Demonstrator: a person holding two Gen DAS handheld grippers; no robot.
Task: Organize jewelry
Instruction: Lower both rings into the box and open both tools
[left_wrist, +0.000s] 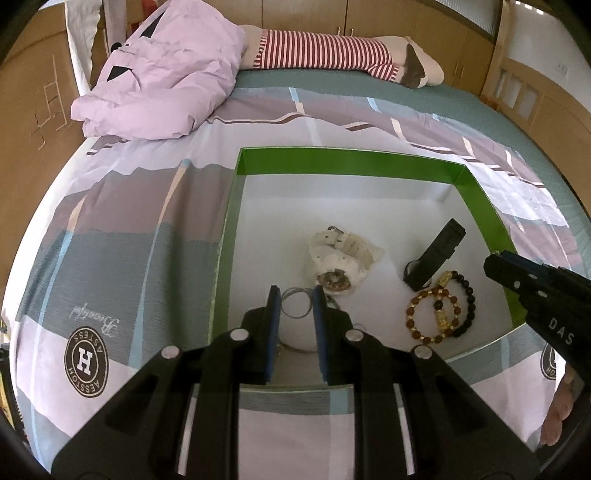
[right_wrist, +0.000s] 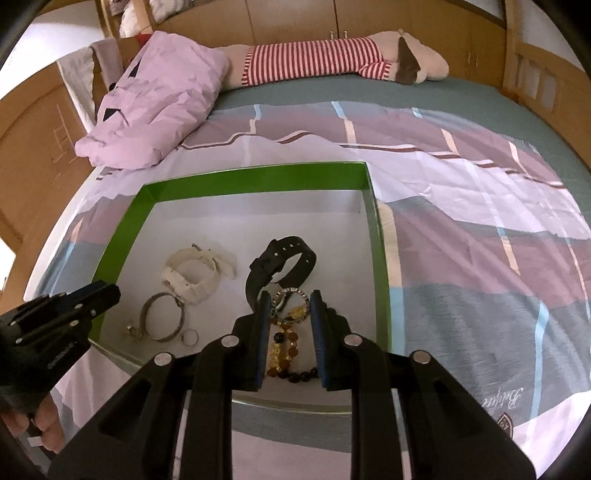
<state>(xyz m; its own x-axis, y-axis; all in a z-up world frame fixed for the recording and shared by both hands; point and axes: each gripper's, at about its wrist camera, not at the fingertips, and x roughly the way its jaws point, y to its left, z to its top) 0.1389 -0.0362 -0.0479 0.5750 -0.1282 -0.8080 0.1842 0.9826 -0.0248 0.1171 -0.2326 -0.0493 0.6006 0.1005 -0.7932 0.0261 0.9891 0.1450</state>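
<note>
Left claw (left_wrist: 296, 295) gapes empty over the thin, slippery silver bangle (left_wrist: 295, 304); right claw (right_wrist: 287, 300) open, empty above the bead bracelets (right_wrist: 286, 341) — pinch each rim.

Watches (right_wrist: 192, 271) and bracelets (left_wrist: 439, 312) inside box (left_wrist: 347, 162) on bed (right_wrist: 480, 221)

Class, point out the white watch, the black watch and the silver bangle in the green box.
White watch (right_wrist: 192, 277), right wrist view, on its strap.
Black watch (right_wrist: 284, 254), right wrist view, on its strap loop.
Silver bangle (right_wrist: 162, 317), right wrist view, on its rim.
</note>
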